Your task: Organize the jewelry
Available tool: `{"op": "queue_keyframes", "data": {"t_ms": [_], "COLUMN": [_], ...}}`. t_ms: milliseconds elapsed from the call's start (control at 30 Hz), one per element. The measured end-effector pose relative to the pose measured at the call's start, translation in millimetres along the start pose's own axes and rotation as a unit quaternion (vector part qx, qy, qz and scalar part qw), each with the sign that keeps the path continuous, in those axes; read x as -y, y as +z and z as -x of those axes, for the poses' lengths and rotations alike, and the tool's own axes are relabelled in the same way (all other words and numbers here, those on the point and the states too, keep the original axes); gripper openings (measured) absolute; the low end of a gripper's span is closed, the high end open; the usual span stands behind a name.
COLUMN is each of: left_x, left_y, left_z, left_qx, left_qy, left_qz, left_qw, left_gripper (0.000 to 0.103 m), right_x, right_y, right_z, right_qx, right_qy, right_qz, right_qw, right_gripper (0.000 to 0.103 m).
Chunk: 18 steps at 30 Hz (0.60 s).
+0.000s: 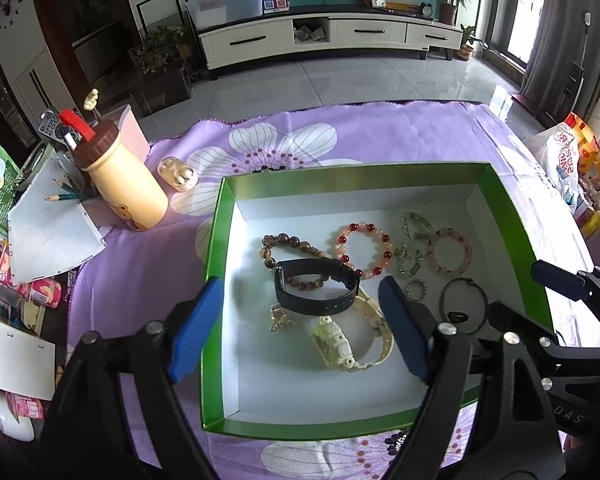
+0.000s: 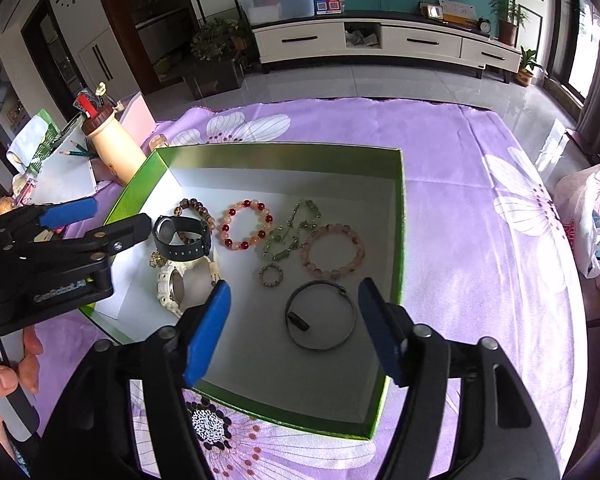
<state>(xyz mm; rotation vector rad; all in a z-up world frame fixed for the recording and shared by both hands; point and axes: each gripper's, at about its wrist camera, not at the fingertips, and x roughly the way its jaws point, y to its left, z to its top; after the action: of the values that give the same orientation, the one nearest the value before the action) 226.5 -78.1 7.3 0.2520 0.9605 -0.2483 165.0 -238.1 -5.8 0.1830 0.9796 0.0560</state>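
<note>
Living-room tiles and a white TV cabinet (image 1: 328,38) lie behind a table spread with a purple flower-print cloth (image 2: 460,184), and on that cloth sits the landmark, a shallow green cardboard box with a white floor (image 1: 216,240). Outside the box, off its far-left corner, a cream cylindrical holder with a brown lid (image 1: 120,178) stands upright. Both tools hang over the box's near edge with their blue-padded fingers spread wide and nothing between the pads. The left gripper (image 1: 300,330) straddles the box's left half: a black strap watch (image 1: 316,286) lies just beyond its fingertips, resting on a brown bead bracelet (image 1: 292,246), and a cream plastic watch (image 1: 344,340) lies between the two pads without touching either. The right gripper (image 2: 294,326) straddles the box's right half, and a dark metal bangle (image 2: 320,316) lies flat on the box floor between its pads, clear of both. Farther back along the box's middle lie a red-and-peach bead bracelet (image 2: 246,224), a pink bead bracelet (image 2: 332,250) nearer the right wall, and a tangled green-stone chain (image 2: 290,232) between those two. A small beaded ring (image 2: 271,275) lies just in front of the chain, and a small gold trinket (image 1: 280,318) lies by the black watch.
</note>
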Motion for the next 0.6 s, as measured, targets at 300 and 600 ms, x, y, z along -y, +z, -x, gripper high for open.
{"op": "queue_keyframes", "data": {"t_ms": [300, 600], "left_x": [-5.5, -8.5], "left_y": [0.4, 1.2], "left_z": [38.6, 83.5], "left_qx": [0.027, 0.048], "left_qy": [0.003, -0.009], "left_qz": [0.007, 0.018], "left_qw": [0.9996, 0.9986], "left_gripper": [0.1, 0.101], "right_x": [0.2, -7.6], "right_y": [2.5, 4.9], "right_z": [30.4, 63.7], "right_qx": [0.017, 0.041], "right_qy": [-0.022, -0.05], "right_qz": [0.002, 0.003], "right_qw": [1.0, 0.998], "right_gripper": [0.098, 0.102]}}
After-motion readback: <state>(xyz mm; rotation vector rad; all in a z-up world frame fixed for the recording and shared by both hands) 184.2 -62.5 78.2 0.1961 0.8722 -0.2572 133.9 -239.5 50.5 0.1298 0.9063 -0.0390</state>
